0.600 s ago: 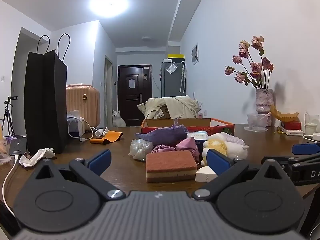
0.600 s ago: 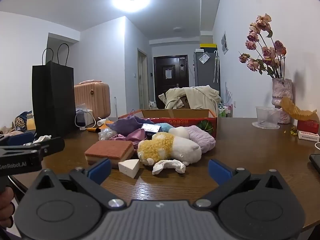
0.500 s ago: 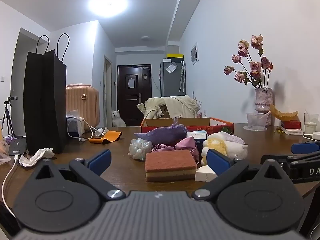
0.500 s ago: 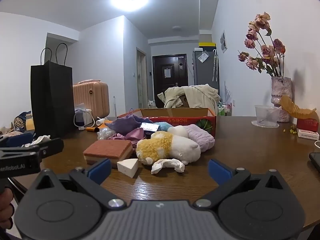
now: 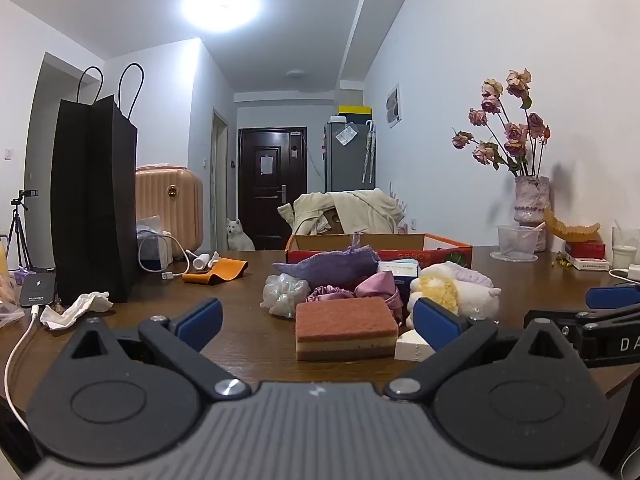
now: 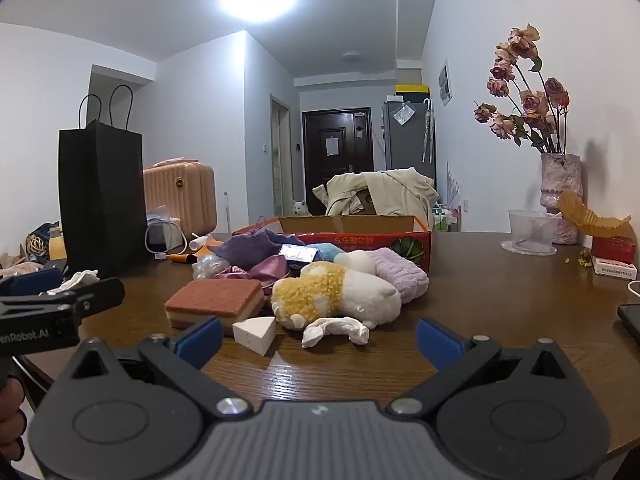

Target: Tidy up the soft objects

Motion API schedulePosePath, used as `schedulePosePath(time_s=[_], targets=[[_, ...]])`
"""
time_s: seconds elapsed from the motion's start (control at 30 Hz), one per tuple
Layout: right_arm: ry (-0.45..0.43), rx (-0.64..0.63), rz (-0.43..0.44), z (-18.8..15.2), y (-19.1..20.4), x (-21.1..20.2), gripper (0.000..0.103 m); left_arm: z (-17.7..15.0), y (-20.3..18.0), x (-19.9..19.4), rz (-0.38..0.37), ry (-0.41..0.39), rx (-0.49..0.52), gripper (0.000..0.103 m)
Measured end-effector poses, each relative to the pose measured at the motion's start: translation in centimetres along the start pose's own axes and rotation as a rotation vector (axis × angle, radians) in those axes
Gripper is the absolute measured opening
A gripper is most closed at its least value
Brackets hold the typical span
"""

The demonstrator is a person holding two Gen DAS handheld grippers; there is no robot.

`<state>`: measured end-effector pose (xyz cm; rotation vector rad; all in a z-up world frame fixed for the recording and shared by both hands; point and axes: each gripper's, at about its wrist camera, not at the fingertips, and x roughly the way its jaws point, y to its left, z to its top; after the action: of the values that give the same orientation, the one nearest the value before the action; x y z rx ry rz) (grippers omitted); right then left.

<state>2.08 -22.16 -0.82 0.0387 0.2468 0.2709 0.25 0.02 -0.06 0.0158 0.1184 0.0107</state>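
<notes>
A pile of soft things lies on the brown table (image 5: 248,332) before a red cardboard box (image 5: 400,246). A brown sponge (image 5: 346,332) is nearest, with a white wedge (image 5: 412,346) beside it. Behind lie a yellow-white plush toy (image 6: 336,296), a purple cloth (image 5: 328,268), pink scrunchies (image 5: 360,290) and a lilac towel (image 6: 400,272). A white curled piece (image 6: 336,328) lies in front. My left gripper (image 5: 318,316) is open and empty, short of the sponge. My right gripper (image 6: 318,334) is open and empty, short of the wedge and curled piece.
A black paper bag (image 5: 94,200) stands at left with crumpled tissue (image 5: 76,308), a power bank (image 5: 38,288) and cables. A vase of dried roses (image 5: 528,208), a plastic cup (image 5: 518,242) and small boxes (image 6: 614,258) sit at right. A phone (image 6: 630,320) lies at the right edge.
Both grippers have drifted very slightly; the pile and the jaws look the same.
</notes>
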Motion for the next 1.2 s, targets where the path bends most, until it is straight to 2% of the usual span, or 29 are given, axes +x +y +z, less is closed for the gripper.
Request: schedulePosePath(time_s=[1.2], targets=[[-0.005, -0.006, -0.001, -0.1, 0.16, -0.07, 0.103, -0.06, -0.06, -0.16, -0.004, -0.012, 0.004, 0.103]])
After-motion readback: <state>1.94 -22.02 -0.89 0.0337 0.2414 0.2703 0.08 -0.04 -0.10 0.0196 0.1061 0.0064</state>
